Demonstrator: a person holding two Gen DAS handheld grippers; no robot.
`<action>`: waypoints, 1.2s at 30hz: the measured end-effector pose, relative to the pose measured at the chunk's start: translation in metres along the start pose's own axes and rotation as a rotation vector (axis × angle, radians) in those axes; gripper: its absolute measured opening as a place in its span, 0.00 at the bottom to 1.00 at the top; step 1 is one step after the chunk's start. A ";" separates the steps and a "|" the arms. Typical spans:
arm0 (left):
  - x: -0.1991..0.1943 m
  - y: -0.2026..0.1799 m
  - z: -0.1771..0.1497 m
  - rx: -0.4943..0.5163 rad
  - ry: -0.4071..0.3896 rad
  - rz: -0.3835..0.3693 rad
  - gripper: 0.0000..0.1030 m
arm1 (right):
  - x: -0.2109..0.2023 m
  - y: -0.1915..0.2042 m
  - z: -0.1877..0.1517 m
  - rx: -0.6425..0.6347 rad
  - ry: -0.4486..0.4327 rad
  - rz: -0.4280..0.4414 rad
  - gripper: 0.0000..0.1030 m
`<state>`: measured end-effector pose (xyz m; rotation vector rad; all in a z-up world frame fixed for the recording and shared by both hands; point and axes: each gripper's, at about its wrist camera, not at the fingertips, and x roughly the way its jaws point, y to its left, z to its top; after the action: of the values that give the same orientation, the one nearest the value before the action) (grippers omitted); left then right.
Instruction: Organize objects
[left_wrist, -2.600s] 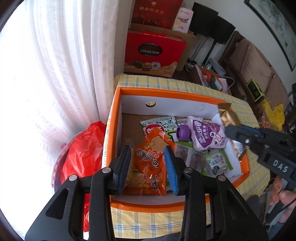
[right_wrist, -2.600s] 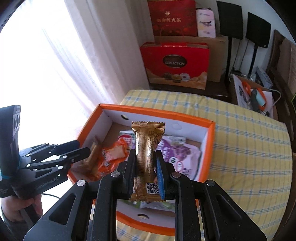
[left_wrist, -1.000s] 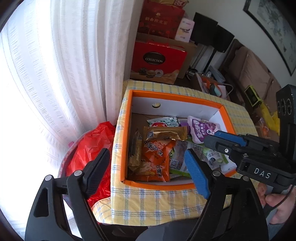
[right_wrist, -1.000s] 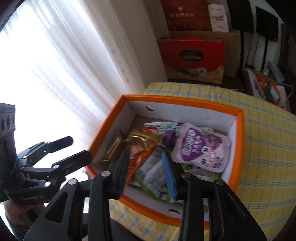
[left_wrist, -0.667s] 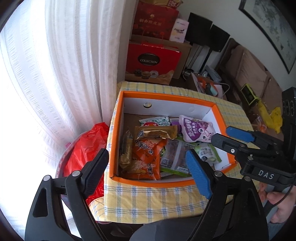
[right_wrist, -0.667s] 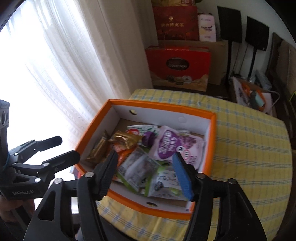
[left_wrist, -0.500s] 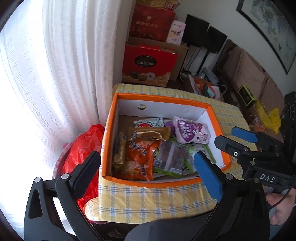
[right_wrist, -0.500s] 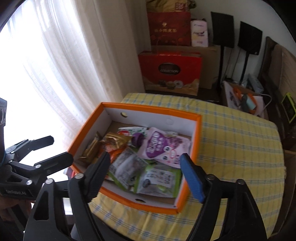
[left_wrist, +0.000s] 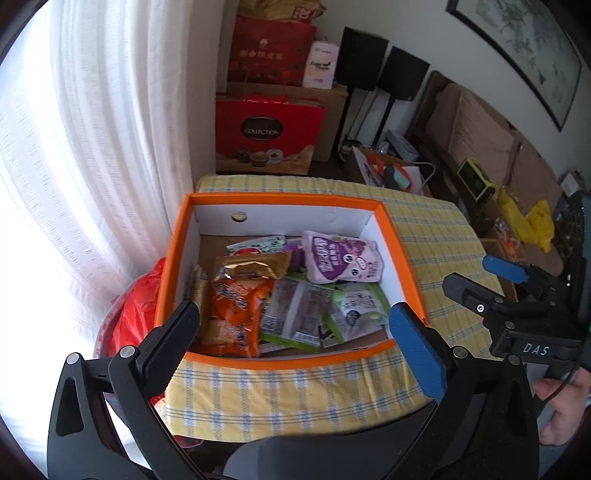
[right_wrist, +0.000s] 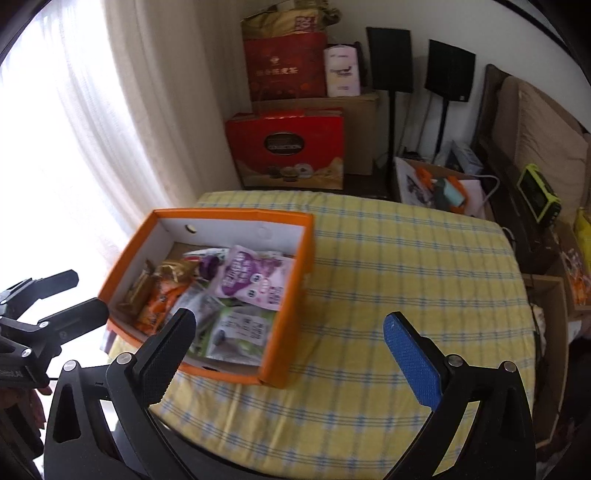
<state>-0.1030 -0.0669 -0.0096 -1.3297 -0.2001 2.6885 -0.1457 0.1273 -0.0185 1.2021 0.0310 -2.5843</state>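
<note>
An orange box (left_wrist: 280, 199) (right_wrist: 295, 295) with white inner walls sits on a yellow checked tablecloth (right_wrist: 406, 277). It holds several snack packets: a purple pouch (left_wrist: 340, 256) (right_wrist: 251, 277), a gold bar (left_wrist: 255, 264), an orange packet (left_wrist: 236, 299) and green-white packets (left_wrist: 354, 306). My left gripper (left_wrist: 295, 328) is open and empty, above the box's near edge. My right gripper (right_wrist: 290, 332) is open and empty, above the box's right corner and the cloth. Each gripper shows in the other's view, the right one (left_wrist: 476, 275) and the left one (right_wrist: 85, 291).
White curtains (left_wrist: 110, 147) hang at the left. A red plastic bag (left_wrist: 133, 314) lies below the table's left edge. Red gift boxes (right_wrist: 288, 147) and cardboard stand behind the table. Speaker stands, a sofa and clutter fill the right side.
The left gripper let go of the orange packet and the right gripper let go of the gold bar; both lie in the box. Both grippers opened wide and drew back and up.
</note>
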 end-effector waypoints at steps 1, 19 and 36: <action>0.001 -0.003 0.000 0.002 0.001 -0.002 1.00 | -0.002 -0.002 -0.001 0.004 -0.002 -0.004 0.99; -0.001 -0.036 -0.018 -0.007 -0.028 0.070 1.00 | -0.027 -0.032 -0.025 0.048 -0.015 -0.063 0.99; -0.020 -0.055 -0.045 0.022 -0.072 0.115 1.00 | -0.056 -0.042 -0.053 0.055 -0.039 -0.096 0.99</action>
<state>-0.0524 -0.0141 -0.0113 -1.2770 -0.1043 2.8272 -0.0835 0.1893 -0.0157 1.1968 0.0104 -2.7071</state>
